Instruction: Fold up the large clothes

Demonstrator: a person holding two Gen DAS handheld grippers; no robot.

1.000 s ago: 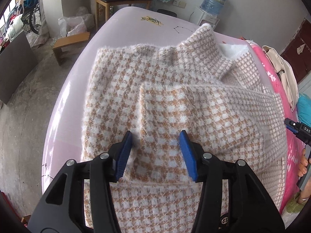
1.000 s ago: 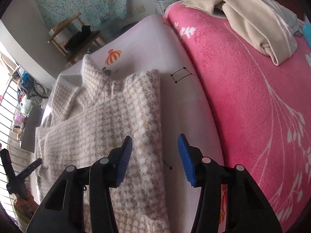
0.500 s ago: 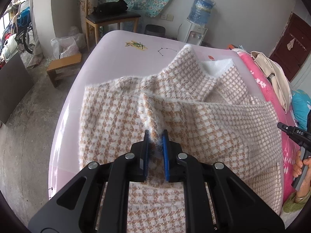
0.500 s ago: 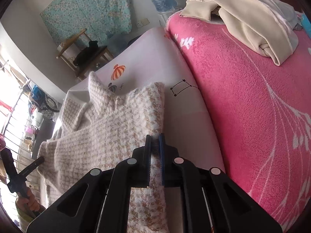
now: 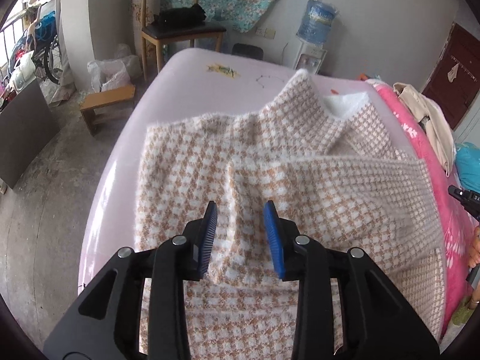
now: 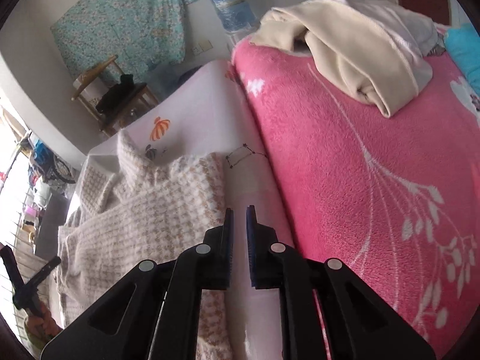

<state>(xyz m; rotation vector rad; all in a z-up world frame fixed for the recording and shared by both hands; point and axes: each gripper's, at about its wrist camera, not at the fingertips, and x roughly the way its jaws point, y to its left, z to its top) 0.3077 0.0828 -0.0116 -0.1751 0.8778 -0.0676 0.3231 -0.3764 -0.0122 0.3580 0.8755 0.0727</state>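
Observation:
A fuzzy tan-and-white houndstooth garment [image 5: 192,165] lies spread on the pale pink sheet [image 5: 195,78], its right part folded over the middle. My left gripper [image 5: 240,210] hovers over its near middle, jaws opening. A raised ridge of the fabric stands between the blue pads without being pressed. In the right wrist view the same garment [image 6: 156,210] lies to the left. My right gripper [image 6: 240,211] is at its right edge, jaws opening to a narrow gap, with only the sheet [image 6: 207,111] showing between them.
A bright pink blanket [image 6: 345,165] covers the bed to the right, with folded beige clothes [image 6: 360,48] on it. Past the bed's far end stand a wooden chair [image 5: 180,30], a low stool [image 5: 105,102] and a water dispenser [image 5: 315,21]. Bare concrete floor lies to the left.
Both grippers closed on the fabric half a second ago and have since parted again. Both have lifted back a little, and a pinched-up ridge stays under the left one.

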